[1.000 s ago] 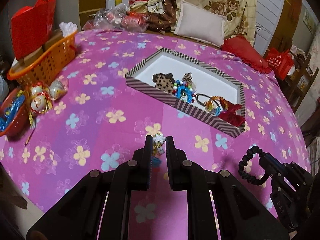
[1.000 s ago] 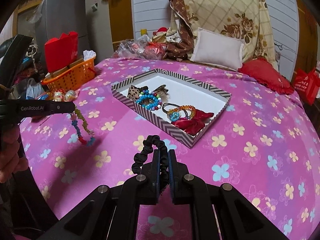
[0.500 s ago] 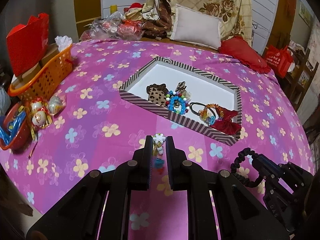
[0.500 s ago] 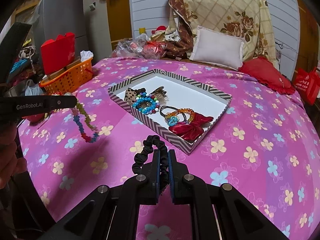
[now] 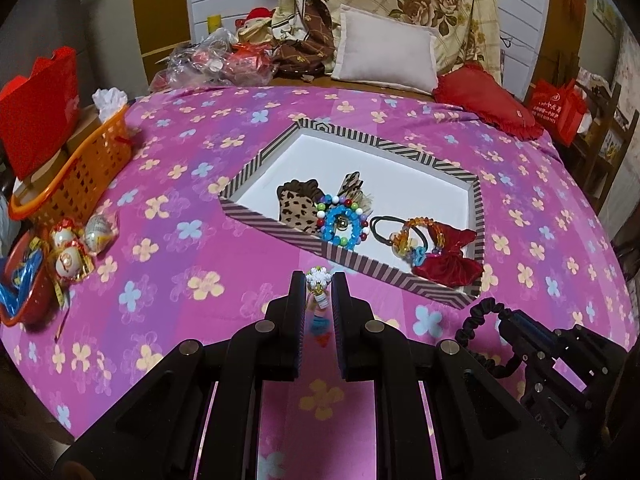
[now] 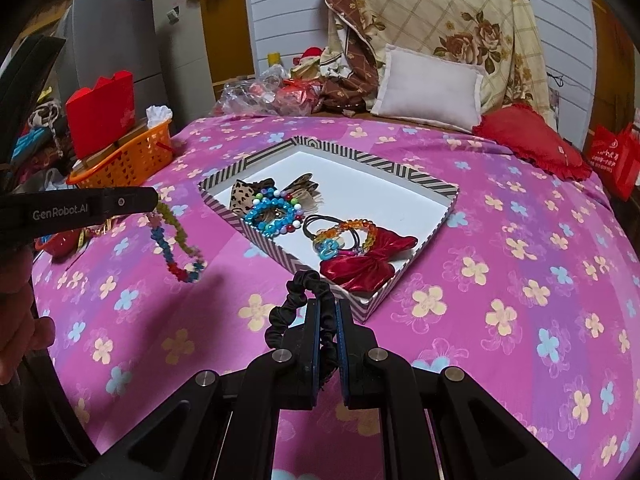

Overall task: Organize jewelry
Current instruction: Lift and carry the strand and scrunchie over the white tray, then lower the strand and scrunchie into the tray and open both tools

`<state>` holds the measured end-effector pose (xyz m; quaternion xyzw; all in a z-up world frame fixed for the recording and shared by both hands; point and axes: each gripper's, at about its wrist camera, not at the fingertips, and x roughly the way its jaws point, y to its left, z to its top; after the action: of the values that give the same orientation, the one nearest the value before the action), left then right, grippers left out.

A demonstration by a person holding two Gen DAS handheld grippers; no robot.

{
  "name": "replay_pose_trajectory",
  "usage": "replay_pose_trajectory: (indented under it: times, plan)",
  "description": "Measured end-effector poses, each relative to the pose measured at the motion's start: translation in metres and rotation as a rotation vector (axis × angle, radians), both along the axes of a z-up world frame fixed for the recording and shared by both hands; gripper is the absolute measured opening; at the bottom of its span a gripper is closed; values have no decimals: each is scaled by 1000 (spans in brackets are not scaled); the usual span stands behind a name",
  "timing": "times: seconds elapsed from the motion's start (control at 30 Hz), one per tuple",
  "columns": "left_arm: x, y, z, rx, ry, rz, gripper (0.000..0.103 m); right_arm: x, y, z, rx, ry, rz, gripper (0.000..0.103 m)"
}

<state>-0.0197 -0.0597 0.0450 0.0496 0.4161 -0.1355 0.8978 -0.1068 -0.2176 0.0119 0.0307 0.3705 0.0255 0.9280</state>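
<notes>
A striped-rim tray (image 5: 352, 258) (image 6: 416, 184) sits mid-bed and holds a leopard hair clip (image 5: 296, 204), a blue bead bracelet (image 5: 342, 222) (image 6: 272, 212), an amber bracelet with black ties (image 5: 412, 232) and a red bow (image 5: 448, 264) (image 6: 368, 262). My left gripper (image 5: 319, 280) is shut on a multicoloured bead bracelet (image 6: 176, 248), which hangs above the cover left of the tray; its white flower bead (image 5: 318, 278) shows between the fingers. My right gripper (image 6: 325, 308) is shut on a black scrunchie (image 6: 298, 300) (image 5: 478, 316), held just before the tray's near corner.
The bed has a pink flowered cover (image 5: 160, 280). An orange basket (image 5: 76, 176) with a red box stands at the left edge. Wrapped ornaments (image 5: 76, 244) and a red bowl (image 5: 20, 292) lie below it. Pillows (image 5: 384, 56) and bags lie at the back.
Both grippers have moved forward toward the tray, still holding their items. The hanging bead bracelet has swung closer to the tray.
</notes>
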Motion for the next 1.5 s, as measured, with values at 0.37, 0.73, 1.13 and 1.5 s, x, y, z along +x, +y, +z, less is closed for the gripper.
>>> replay_pose_trajectory:
  times: [0.37, 0.73, 1.13, 1.5]
  plan:
    - [34, -29, 9, 23, -8, -16, 12, 34, -24, 2, 61, 6, -31, 7]
    - [82, -75, 9, 17, -4, -38, 12, 86, -44, -9, 133, 40, -57, 7]
    - [120, -72, -53, 63, 95, 19, 12, 132, -39, -46, 132, 121, -48, 7]
    - [129, -62, -86, 137, 98, 63, 12, 134, -44, -57, 135, 139, -64, 20]
